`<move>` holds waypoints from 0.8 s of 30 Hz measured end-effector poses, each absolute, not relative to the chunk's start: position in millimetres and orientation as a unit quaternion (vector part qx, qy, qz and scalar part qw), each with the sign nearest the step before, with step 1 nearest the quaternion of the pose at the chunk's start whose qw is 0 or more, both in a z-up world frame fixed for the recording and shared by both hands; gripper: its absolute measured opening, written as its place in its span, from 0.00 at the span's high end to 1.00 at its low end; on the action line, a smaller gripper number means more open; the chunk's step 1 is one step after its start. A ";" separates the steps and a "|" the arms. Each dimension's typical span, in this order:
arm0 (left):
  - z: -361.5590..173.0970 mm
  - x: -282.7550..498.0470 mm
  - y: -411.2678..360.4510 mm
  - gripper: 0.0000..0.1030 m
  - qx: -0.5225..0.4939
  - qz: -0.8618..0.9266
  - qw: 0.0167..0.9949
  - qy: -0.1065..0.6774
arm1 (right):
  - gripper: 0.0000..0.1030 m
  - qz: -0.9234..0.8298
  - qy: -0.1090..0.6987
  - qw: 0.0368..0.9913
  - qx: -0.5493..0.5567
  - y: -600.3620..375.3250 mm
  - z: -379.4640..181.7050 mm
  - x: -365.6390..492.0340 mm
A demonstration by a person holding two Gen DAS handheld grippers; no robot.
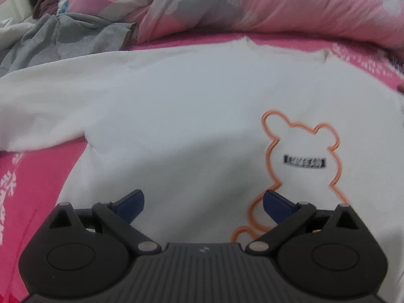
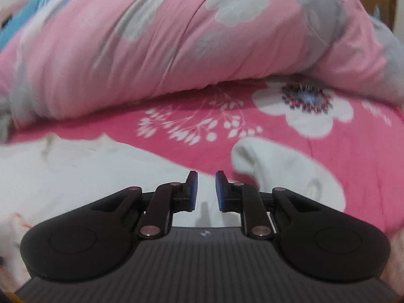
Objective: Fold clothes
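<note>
Two grippers above white shirt (image 1: pixel 176 106), left gripper (image 1: pixel 203 199) jaws wide, right gripper (image 2: pixel 206 189) jaws slightly apart, empty

White shirt (image 1: pixel 176 116): soft matt cloth, smooth with shallow creases, bearing a stitched-looking orange bear outline (image 1: pixel 305 156). Bedsheet (image 2: pixel 328 156): matt pink printed cloth, flat and smooth. Quilt (image 2: pixel 176 50): puffy pink and grey cloth, faint sheen along the folds. Grey garment (image 1: pixel 63 40): crumpled matt cloth. Left gripper (image 1: pixel 203 202) and right gripper (image 2: pixel 206 192): black matt plastic, ribbed at the base, dull metal pins at the joints, blue rubbery-looking pads (image 2: pixel 194 189).
</note>
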State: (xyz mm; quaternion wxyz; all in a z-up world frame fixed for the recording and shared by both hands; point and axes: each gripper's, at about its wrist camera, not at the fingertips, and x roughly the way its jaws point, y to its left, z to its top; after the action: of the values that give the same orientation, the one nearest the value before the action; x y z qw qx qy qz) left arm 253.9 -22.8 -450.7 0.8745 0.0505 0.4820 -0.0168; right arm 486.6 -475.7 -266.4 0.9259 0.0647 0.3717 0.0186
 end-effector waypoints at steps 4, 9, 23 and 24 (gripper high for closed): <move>-441.3 252.7 -26.8 0.02 0.024 -0.040 0.876 0.481 | 0.78 0.014 0.383 0.915 0.127 -467.6 -265.6 468.8; -440.9 243.3 -28.7 0.02 0.004 -0.079 0.868 0.489 | 0.66 0.003 0.407 0.899 0.159 -444.3 -269.0 442.2; -457.7 209.5 22.5 0.02 0.027 -0.157 0.841 0.518 | 0.66 0.263 0.422 0.864 -0.073 -244.1 -304.8 436.6; -459.2 206.0 22.8 0.02 0.034 -0.165 0.837 0.520 | 0.66 0.269 0.425 0.859 -0.095 -234.9 -311.6 434.5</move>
State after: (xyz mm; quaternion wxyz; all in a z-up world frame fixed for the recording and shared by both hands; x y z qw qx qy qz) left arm 206.0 22.8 -459.2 0.8374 0.0343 0.5199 -0.1654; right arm 434.5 -234.9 -311.6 0.8592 -0.0953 0.4247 0.2690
